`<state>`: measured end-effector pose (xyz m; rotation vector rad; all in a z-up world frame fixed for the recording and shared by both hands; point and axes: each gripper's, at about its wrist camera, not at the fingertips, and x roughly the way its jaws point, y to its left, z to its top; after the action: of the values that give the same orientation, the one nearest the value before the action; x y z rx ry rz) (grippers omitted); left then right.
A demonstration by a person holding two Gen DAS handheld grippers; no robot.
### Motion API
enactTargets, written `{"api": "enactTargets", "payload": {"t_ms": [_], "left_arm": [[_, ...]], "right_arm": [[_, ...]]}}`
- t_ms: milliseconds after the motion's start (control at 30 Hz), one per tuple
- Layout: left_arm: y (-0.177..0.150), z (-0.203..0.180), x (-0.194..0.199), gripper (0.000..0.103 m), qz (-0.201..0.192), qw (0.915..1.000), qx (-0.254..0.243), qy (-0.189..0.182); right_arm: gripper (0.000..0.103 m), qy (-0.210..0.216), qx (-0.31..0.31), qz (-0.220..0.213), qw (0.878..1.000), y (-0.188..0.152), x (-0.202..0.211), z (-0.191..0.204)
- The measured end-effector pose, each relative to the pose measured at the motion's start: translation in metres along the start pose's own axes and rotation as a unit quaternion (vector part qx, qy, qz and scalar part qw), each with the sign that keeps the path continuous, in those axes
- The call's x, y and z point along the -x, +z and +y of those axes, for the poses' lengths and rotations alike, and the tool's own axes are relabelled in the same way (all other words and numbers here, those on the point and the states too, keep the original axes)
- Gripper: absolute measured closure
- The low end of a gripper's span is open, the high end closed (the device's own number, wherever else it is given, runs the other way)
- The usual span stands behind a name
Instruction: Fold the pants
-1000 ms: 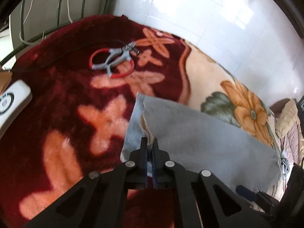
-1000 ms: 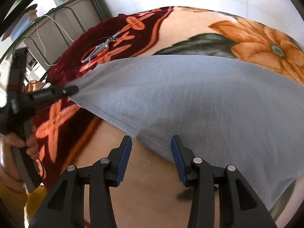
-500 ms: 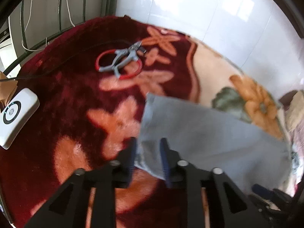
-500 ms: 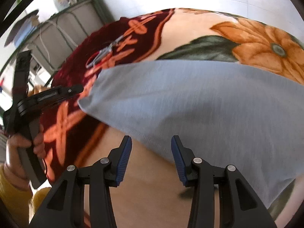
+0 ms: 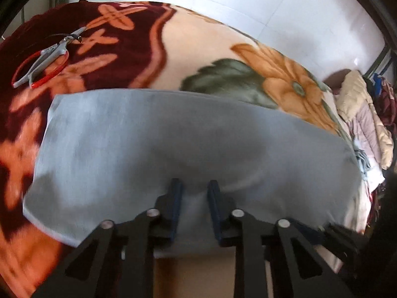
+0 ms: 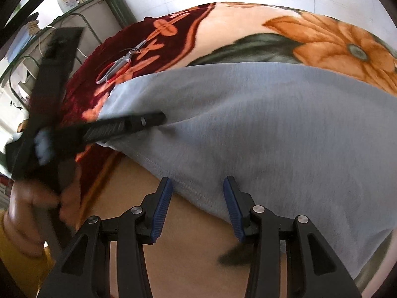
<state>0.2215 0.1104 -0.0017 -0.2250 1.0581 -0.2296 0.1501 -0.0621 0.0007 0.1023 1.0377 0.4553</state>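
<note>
Left gripper (image 5: 192, 186) has let go, shifted onto the grey pants (image 5: 173, 144)
Jaws narrowing, gripping nothing; right gripper (image 6: 197, 186) half-open, empty

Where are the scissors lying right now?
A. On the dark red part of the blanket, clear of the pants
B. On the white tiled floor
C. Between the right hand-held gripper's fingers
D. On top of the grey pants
A: the scissors lie on the dark red part of the blanket, beyond the far left corner of the grey pants and not touching them, which the right wrist view also shows.
</note>
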Motion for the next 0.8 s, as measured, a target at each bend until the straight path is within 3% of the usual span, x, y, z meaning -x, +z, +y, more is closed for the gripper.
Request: {"api": "enactTargets", "payload": {"t_ms": [33,200,333,367,433,467,500,633,800], "left_arm": [[0.005,0.005,-0.003,0.098,-0.002,0.9999,0.005,0.014],[0.038,0.038,-0.008,0.1,-0.031,0.9957,0.027,0.083],[0.048,0.051,-0.006,0.1,-0.036,0.9954,0.045,0.077],[0.046,0.052,-0.001,0.098,-0.039,0.9948,0.053,0.078],[0.039,0.052,0.012,0.083,-0.045,0.9938,0.073,0.071],[0.033,0.052,0.018,0.067,-0.051,0.9933,0.083,0.062],[0.025,0.05,0.026,0.062,-0.057,0.9924,0.096,0.051],[0.002,0.045,0.032,0.062,-0.066,0.9916,0.102,0.044],[0.0,0.044,0.019,0.062,-0.061,0.993,0.06,0.081]], "right_arm": [[0.059,0.001,0.003,0.0,1.0,-0.001,0.0,0.0],[0.059,0.009,0.006,0.0,1.0,-0.002,0.003,0.0],[0.059,0.028,-0.009,-0.014,0.999,0.014,0.017,-0.009],[0.059,0.022,-0.003,-0.022,1.0,0.019,0.019,-0.01],[0.059,0.004,0.012,-0.015,1.0,0.033,0.012,-0.013],[0.059,0.001,0.016,-0.005,1.0,0.039,0.005,-0.015],[0.059,0.001,0.019,0.009,1.0,0.046,-0.007,-0.017],[0.059,-0.027,0.056,0.025,0.998,0.067,-0.039,-0.013],[0.059,-0.045,0.063,0.012,0.997,0.095,-0.057,-0.008]]}}
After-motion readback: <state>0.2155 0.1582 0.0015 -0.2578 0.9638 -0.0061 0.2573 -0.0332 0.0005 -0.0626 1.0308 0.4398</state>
